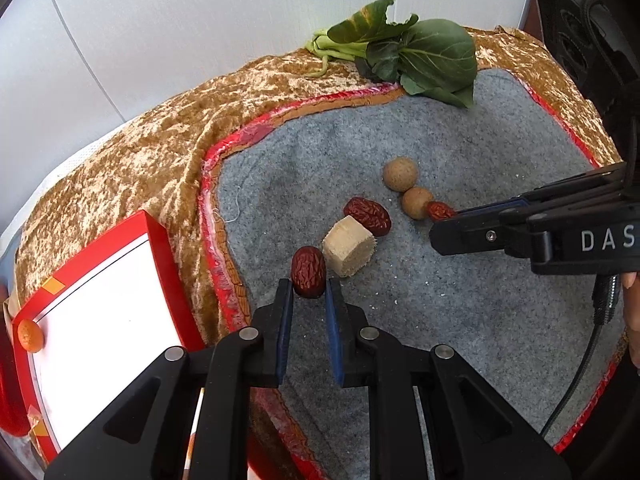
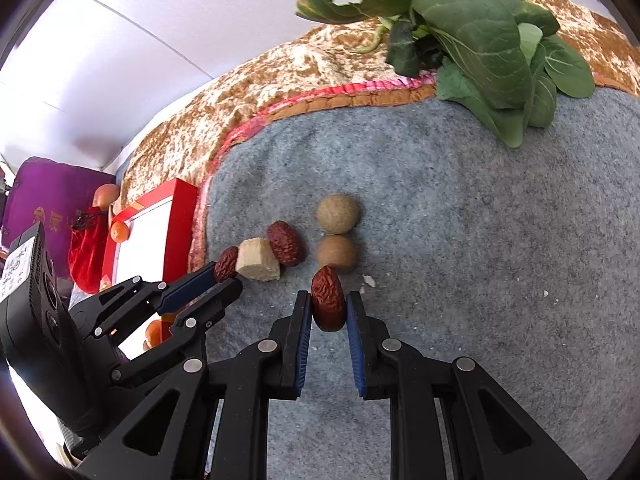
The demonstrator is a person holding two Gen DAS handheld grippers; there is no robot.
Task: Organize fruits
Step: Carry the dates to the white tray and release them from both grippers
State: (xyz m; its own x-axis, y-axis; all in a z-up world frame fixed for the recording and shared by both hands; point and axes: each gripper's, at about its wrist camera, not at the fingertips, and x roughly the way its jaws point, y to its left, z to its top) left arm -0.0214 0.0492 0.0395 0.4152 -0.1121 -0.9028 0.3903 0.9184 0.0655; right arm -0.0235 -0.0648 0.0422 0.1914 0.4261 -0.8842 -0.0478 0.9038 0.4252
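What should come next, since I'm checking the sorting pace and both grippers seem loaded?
Probably lift both grippers straight up a little. The left gripper is shut on a red date that touches the tan block, and the right gripper is shut on another red date beside a round brown fruit.

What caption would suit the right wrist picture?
Both grippers' fingers each pinch a red date on grey felt.

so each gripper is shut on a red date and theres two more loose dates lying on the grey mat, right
Not quite: only one loose date lies on the grey mat, touching the tan block, as the right wrist view shows. The rest holds: the left gripper and right gripper are each shut on a red date.
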